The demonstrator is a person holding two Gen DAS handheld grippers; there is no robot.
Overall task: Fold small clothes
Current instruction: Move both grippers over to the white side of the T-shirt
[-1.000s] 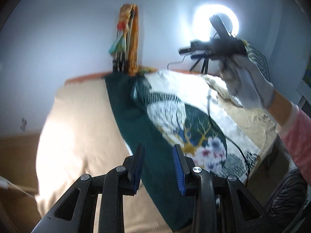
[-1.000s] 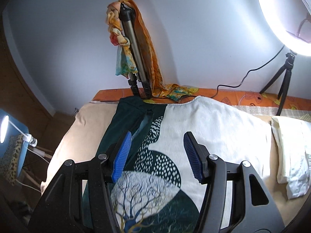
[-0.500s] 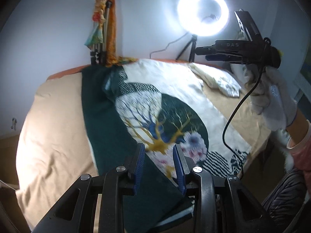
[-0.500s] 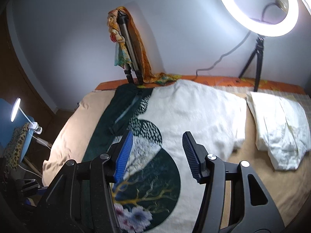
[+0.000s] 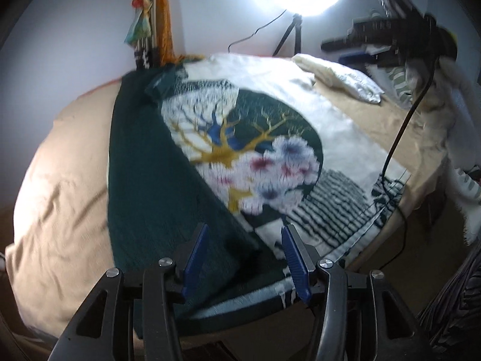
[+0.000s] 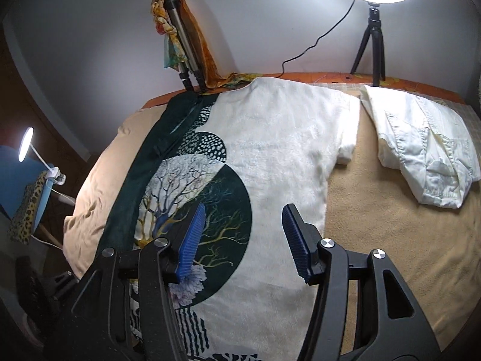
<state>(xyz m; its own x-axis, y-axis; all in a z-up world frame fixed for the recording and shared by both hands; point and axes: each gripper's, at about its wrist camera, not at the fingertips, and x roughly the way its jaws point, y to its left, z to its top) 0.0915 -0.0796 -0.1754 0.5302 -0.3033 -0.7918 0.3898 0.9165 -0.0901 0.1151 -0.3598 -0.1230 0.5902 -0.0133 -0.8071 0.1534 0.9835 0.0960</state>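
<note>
A white and dark green shirt with a tree-and-flower print (image 5: 240, 156) lies flat on the tan bed; it also shows in the right wrist view (image 6: 270, 156). My left gripper (image 5: 244, 258) is open and empty, low over the shirt's near hem. My right gripper (image 6: 243, 240) is open and empty above the shirt's middle. In the left wrist view the right gripper's body (image 5: 387, 33) hangs in the air at the upper right, held by a gloved hand.
A folded white garment (image 6: 421, 150) lies on the tan bed cover (image 6: 390, 240) at the right. A ring light on a tripod (image 6: 372, 30) and a scarf-draped folded tripod (image 6: 180, 39) stand at the far edge. A desk lamp (image 6: 27, 144) is off the left side.
My left gripper has opened wider and dropped toward the shirt's near hem. My right gripper has pulled back and higher, so more of the shirt and the folded garment show.
</note>
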